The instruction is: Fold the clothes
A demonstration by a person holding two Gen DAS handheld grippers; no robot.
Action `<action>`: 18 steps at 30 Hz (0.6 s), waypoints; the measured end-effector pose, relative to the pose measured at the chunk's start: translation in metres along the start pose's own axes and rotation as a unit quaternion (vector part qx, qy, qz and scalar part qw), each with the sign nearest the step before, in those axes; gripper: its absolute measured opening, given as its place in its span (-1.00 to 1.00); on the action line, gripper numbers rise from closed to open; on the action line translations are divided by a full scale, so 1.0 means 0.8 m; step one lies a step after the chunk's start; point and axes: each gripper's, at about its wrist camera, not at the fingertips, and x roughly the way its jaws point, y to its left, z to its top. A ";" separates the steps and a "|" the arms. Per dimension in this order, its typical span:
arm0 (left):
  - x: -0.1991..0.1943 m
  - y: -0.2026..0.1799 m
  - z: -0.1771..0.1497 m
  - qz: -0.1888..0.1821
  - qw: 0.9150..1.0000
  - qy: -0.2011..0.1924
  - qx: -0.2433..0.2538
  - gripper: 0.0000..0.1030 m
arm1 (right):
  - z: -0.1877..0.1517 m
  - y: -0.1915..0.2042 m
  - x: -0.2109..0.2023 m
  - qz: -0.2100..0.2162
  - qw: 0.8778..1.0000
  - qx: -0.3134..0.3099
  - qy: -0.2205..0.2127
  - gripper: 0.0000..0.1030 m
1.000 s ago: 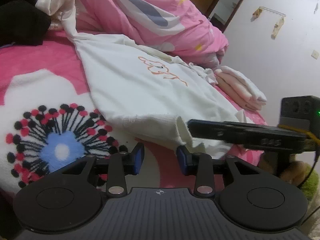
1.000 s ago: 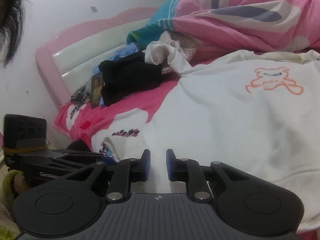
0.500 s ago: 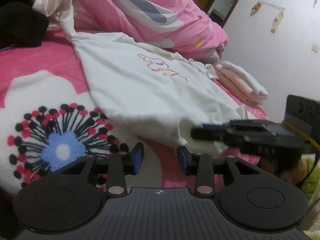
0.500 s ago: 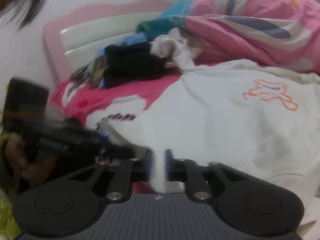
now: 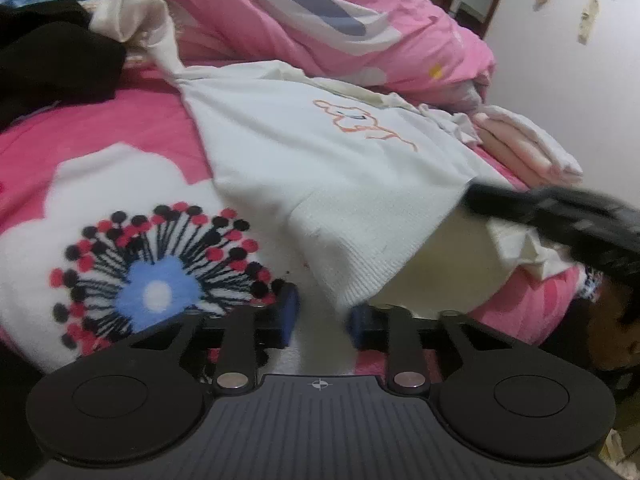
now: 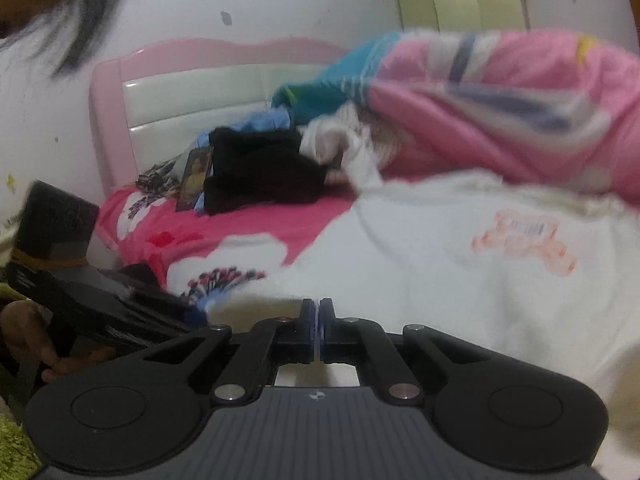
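A white sweater (image 5: 320, 152) with an orange bear print lies spread on the bed, print up. My right gripper (image 6: 318, 328) is shut on its near hem, with a thin strip of white cloth pinched between the pads. In the left wrist view that gripper (image 5: 476, 198) holds the hem lifted at the right, so the cream inside shows. My left gripper (image 5: 322, 316) sits at the hem's lower left corner. Its jaws are closing but still apart, and the corner hangs at the right pad (image 5: 356, 320). The sweater (image 6: 480, 280) fills the right wrist view, where the left gripper (image 6: 196, 314) comes in from the left.
A pink quilt (image 5: 320, 12) is heaped behind the sweater. A black garment (image 5: 52, 60) lies at the back left and a folded pale stack (image 5: 528, 148) at the right edge. The bed cover (image 5: 152, 296) has a flower print. The pink headboard (image 6: 180, 80) stands behind.
The right gripper closed on the hem and lifted it, opening the sweater's bottom. The left gripper's jaws narrowed, and the hem corner now hangs at its right pad.
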 end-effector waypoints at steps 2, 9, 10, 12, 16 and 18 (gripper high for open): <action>-0.001 0.002 0.000 0.008 1.000 0.007 -0.005 -0.86 | 0.005 0.005 -0.012 -0.009 1.000 -0.025 -0.007 -0.98; -0.010 -0.005 -0.008 0.022 1.000 0.010 0.016 -0.92 | -0.019 0.023 -0.009 -0.042 0.990 -0.109 0.074 -0.98; -0.010 -0.006 -0.008 0.022 1.000 0.008 0.018 -0.92 | -0.023 0.028 -0.006 -0.037 0.989 -0.116 0.088 -0.98; -0.011 -0.005 -0.008 0.018 1.000 0.004 0.015 -0.92 | -0.024 0.038 -0.004 -0.017 0.987 -0.122 0.098 -0.95; -0.012 -0.002 -0.007 0.007 1.000 -0.007 0.003 -0.93 | -0.016 0.055 -0.002 0.018 0.988 -0.128 0.083 -0.85; -0.014 0.000 -0.007 0.001 1.000 -0.013 -0.004 -0.93 | -0.017 0.063 0.006 0.025 0.985 -0.145 0.085 -0.69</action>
